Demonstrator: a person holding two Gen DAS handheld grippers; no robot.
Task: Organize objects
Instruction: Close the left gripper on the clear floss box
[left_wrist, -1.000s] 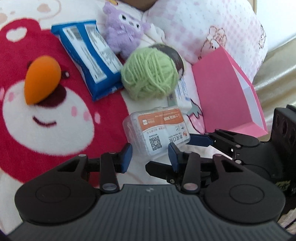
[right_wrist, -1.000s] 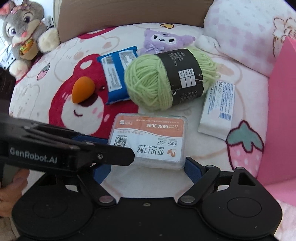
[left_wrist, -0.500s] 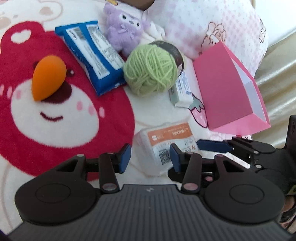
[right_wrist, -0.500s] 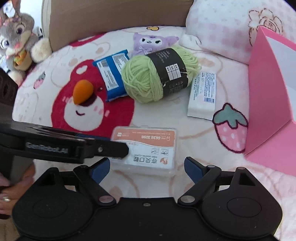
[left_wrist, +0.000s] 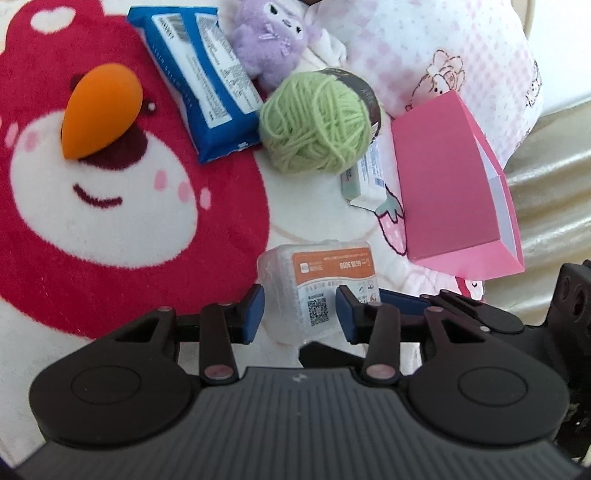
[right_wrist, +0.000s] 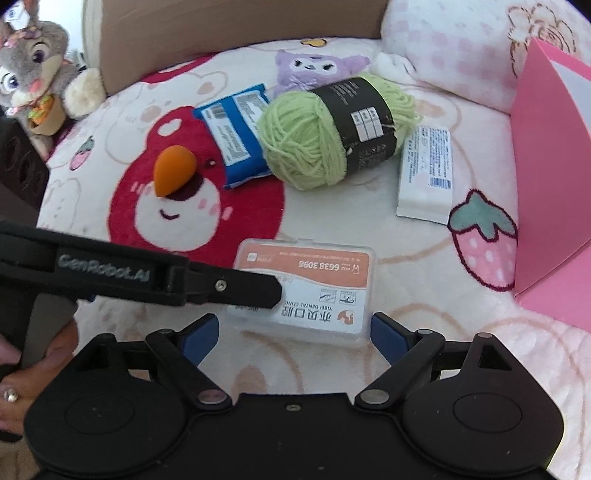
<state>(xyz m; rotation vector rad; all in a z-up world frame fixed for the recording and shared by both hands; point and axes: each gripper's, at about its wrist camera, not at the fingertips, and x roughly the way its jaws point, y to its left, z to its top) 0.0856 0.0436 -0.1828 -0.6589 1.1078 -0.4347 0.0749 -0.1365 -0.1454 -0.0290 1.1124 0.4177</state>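
A clear plastic box with an orange-and-white label lies on the bear-print blanket. My left gripper has the box's near end between its blue pads, which press on it as the jaws close. From the right wrist view, a left finger crosses the box from the left. My right gripper straddles the box's length. Its jaws are opening, and a gap shows at the left pad. A pink paper bag lies on its side to the right, mouth toward the blanket's edge.
Beyond the box sit a green yarn ball, a blue packet, an orange sponge, a purple plush and a white packet. A grey rabbit plush sits far left, a pillow behind. A hand holds the left gripper.
The box now lies nearer the cameras and farther from the yarn. The left fingers reach further along it. The right fingers stand slightly wider apart.
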